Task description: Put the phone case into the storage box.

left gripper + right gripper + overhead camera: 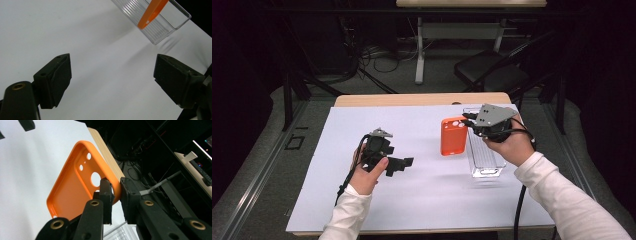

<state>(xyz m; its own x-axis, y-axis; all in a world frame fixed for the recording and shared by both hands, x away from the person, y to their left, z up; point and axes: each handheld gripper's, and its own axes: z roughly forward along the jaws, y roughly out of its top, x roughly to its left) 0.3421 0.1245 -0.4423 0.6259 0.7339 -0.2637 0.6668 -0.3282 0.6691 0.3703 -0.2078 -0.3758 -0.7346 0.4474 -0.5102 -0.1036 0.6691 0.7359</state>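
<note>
My right gripper (115, 192) pinches the rim of an orange phone case (75, 190) at its camera-hole end, holding it off the white sheet (422, 190) just beside the clear plastic tray (484, 160). The case's long axis runs parallel to the tray's, camera end toward the far table edge (412, 99), open side up. My left gripper (112, 77) hangs with jaws wide and empty, well apart from the tray. Beyond the table: cables, a dark chair (492, 70).
</note>
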